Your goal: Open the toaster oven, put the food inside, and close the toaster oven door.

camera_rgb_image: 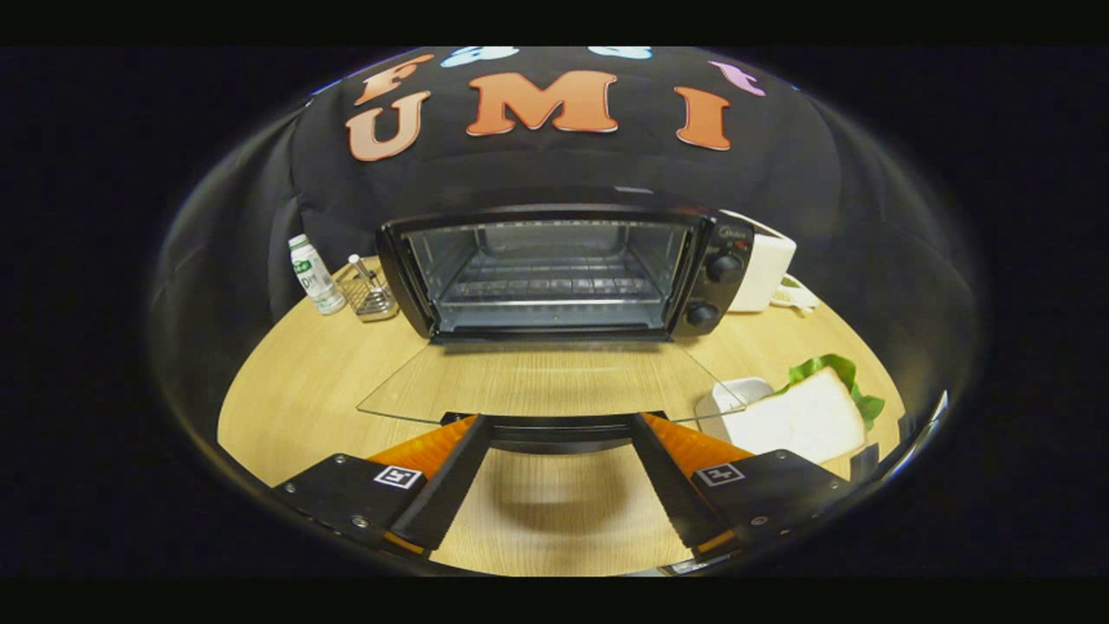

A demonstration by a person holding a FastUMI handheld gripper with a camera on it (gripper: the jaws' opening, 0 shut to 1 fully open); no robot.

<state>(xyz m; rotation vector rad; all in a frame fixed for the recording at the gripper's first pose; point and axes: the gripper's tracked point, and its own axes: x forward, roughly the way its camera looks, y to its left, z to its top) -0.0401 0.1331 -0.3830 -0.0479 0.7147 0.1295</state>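
Two fingers (554, 429) spread around the lowered toaster oven door (546, 381) handle, sandwich (801, 416) right, bottle (314, 276) left

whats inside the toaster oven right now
Inside the toaster oven, just a bare wire rack; no food yet. Its glass door lies open ahead of the open gripper. The sandwich waits outside.

The toaster oven (554, 273) sits at the centre of the frame, its glass door (546, 381) folded flat on the wooden table (295, 390); the gripper (559, 425), fingers spread wide, flanks the door's handle (559, 431) at the bottom; a sandwich (801, 416) lies lower right; a bottle (314, 275) stands upper left.
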